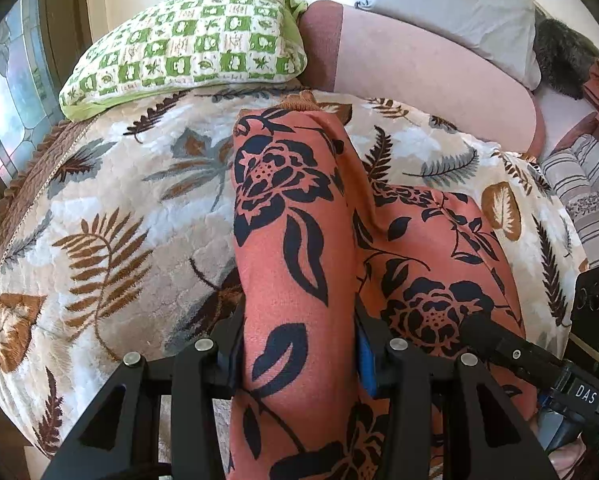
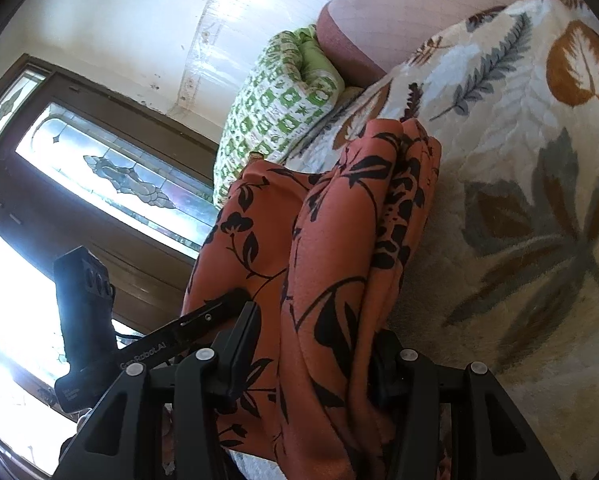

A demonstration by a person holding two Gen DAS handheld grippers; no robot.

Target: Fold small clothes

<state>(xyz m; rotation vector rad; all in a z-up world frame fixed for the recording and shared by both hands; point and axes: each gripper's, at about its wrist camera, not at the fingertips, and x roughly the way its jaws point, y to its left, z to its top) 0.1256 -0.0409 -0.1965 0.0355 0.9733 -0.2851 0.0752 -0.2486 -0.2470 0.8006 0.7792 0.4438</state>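
An orange garment with a black flower print (image 1: 295, 216) hangs bunched over the leaf-patterned bedspread (image 1: 111, 208). My left gripper (image 1: 299, 344) is shut on a thick fold of it, the cloth filling the gap between the black fingers. In the right wrist view the same orange garment (image 2: 339, 240) drapes down in folds, and my right gripper (image 2: 315, 360) is shut on another bunch of it. The right gripper's finger and body (image 1: 511, 354) show at the lower right of the left wrist view, against the cloth. The other gripper (image 2: 99, 312) appears at the left of the right wrist view.
A green-and-white checked pillow (image 1: 187, 48) lies at the head of the bed, beside a pink bolster (image 1: 419, 72) and a white pillow (image 1: 459, 12). Striped cloth (image 1: 583, 184) and other clothes lie at the right. A stained-glass door (image 2: 111, 172) stands beyond the bed.
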